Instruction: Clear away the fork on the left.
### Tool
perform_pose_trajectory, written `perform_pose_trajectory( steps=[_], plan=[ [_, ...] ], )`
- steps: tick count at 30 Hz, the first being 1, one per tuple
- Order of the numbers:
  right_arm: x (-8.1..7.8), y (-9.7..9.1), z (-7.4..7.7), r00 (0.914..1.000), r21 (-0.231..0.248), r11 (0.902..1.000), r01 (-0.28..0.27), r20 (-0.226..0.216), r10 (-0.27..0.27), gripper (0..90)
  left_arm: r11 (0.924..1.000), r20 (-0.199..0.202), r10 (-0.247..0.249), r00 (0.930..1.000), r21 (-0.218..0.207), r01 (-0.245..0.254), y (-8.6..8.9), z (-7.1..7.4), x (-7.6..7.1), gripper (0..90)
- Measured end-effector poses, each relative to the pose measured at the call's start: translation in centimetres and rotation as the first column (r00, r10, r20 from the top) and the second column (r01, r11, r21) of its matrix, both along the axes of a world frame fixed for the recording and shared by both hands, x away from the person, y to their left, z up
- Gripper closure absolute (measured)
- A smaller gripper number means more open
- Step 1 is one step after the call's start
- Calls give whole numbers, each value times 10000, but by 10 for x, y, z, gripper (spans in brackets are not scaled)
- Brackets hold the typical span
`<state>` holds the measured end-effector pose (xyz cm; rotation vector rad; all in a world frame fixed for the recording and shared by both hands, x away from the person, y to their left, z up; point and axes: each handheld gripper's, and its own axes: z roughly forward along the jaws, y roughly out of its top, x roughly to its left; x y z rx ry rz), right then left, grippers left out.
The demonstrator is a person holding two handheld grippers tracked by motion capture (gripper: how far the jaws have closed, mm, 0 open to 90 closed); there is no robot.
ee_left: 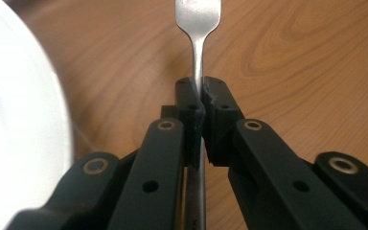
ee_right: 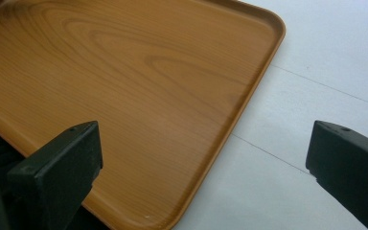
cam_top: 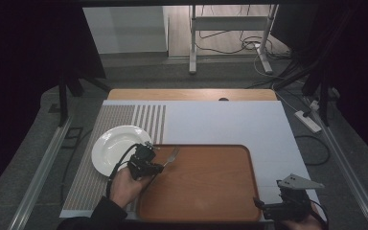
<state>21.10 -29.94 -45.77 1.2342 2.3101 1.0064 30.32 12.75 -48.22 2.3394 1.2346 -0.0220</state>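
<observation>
A wooden tray lies on the white table mat, and a white plate sits just left of it. My left gripper is shut on the handle of a metal fork and holds it over the tray's near-left corner, tines pointing toward the far right. In the left gripper view the fork runs up between the pinched pads, above the tray's wood, with the plate at the left. My right gripper rests at the tray's near-right corner, its jaws spread wide over the tray rim.
The white mat has a striped band along its left side. A wooden table edge runs behind it. Beyond are a metal stand, cables and a power strip on the floor.
</observation>
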Motion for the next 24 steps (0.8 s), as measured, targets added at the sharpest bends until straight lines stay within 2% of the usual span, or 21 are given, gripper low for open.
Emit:
perform_pose_trajectory(
  steps=[5,10,17,20,21,22,23,24],
  plan=[
    [0,0,0,10000,-21,10000,-42,8,42,0,9997,-216,231,9995,51,-230,-5,-11,-2,860],
    [0,0,0,10000,-10,10000,-76,-3,76,0,9970,-364,682,9970,394,-668,-6,-22,-4,860],
    [0,0,0,9999,-17,9999,-120,-20,120,0,9962,-393,856,9956,222,-847,-4,-26,-6,853],
    [0,0,0,9999,-7,9999,-124,-18,124,0,9973,-188,718,9972,182,-715,-4,-24,-6,804],
    [0,0,0,9999,-8,9999,-122,-23,122,0,9975,19,690,9976,170,-690,-5,-21,-7,793],
    [0,1,0,9999,-21,9999,-129,-35,129,0,9989,466,438,9980,143,-445,-7,-15,-7,781],
    [0,1,0,9999,-21,9999,-129,-35,129,0,9989,466,438,9980,143,-445,-7,-15,-7,785],
    [0,1,0,9999,-55,9999,-135,-43,134,0,9996,634,224,9977,146,-234,-9,-12,-7,785]
  ],
)
